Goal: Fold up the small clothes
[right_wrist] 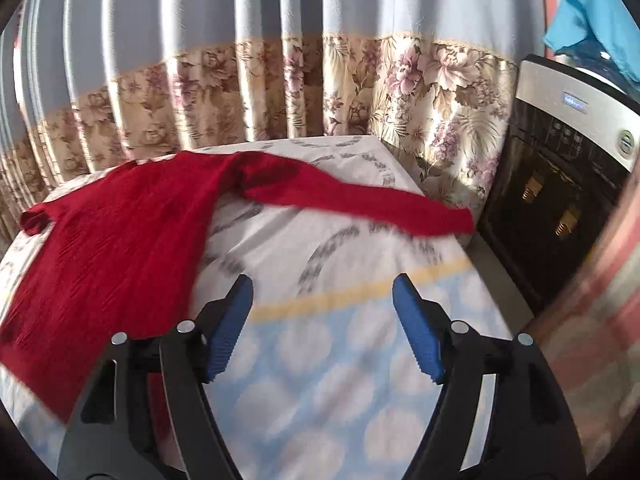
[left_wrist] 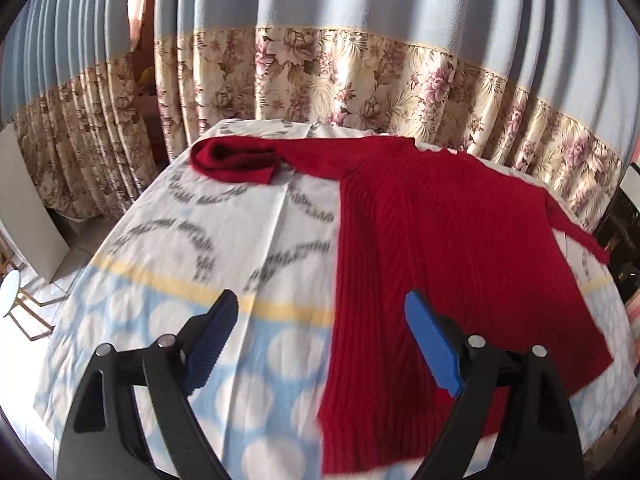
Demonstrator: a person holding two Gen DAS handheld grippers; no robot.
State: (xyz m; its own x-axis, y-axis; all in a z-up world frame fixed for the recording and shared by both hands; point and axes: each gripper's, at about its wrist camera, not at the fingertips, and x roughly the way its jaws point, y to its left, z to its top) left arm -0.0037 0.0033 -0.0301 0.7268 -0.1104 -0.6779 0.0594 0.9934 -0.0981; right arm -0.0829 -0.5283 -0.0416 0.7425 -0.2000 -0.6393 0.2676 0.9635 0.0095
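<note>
A red ribbed knit sweater (left_wrist: 432, 248) lies spread flat on a table covered by a white, yellow and blue patterned cloth (left_wrist: 224, 240). Its one sleeve (left_wrist: 236, 158) stretches to the far left with the cuff folded back. In the right wrist view the sweater body (right_wrist: 108, 248) lies at the left and the other sleeve (right_wrist: 360, 200) reaches right to the table edge. My left gripper (left_wrist: 324, 340) is open and empty above the sweater's near left hem. My right gripper (right_wrist: 324, 324) is open and empty above bare cloth (right_wrist: 320, 360), right of the sweater.
Blue and floral curtains (left_wrist: 320, 72) hang close behind the table. A black and silver appliance (right_wrist: 560, 184) stands right of the table with a turquoise cloth (right_wrist: 588, 28) above it. A small white stool (left_wrist: 12, 288) and a board stand on the floor at the left.
</note>
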